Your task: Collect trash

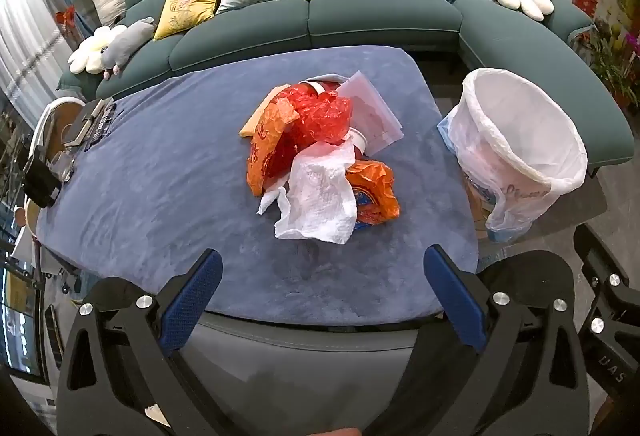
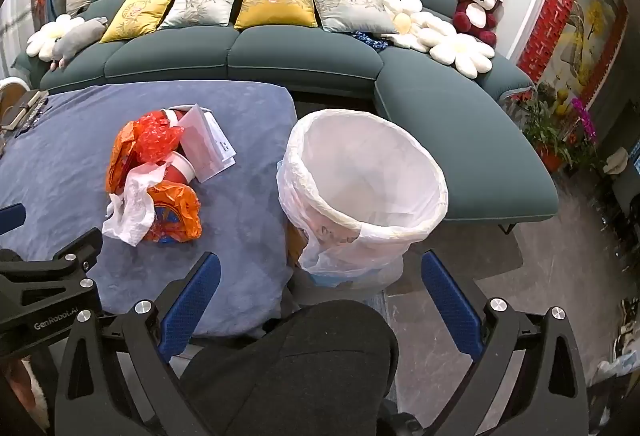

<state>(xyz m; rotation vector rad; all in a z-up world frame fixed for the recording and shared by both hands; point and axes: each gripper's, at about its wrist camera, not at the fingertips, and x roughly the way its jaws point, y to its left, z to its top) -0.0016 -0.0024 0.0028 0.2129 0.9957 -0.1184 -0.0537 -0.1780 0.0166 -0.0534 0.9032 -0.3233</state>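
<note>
My left hand-held gripper [image 1: 323,268] is spread wide with nothing between its blue pads, tilted down over the near edge of the blue plush tabletop [image 1: 160,164]. My right hand-held gripper [image 2: 320,272] is equally wide and empty, hanging off the tabletop's right edge above a dark-trousered knee [image 2: 304,356].

Straight ahead of the left one, well apart from it, lies the heap of trash: a crumpled white paper towel [image 1: 320,196] nearest, an orange printed plastic bag [image 1: 374,196] beside it, red crinkled cellophane [image 1: 316,116] and red paper cups [image 1: 358,144] behind, flat white paper sheets [image 1: 374,108] farthest.

Just ahead of the right one stands the white-lined round trash bin [image 2: 372,188], beside the tabletop, apparently empty.

My worries: the heap is loose and overlapping, so pinching the towel may drag the bag or roll a cup off the edge. Thin film could slip from the pads mid-carry. The bin looks light; clipping its rim might tip it or pull the liner loose.
</note>
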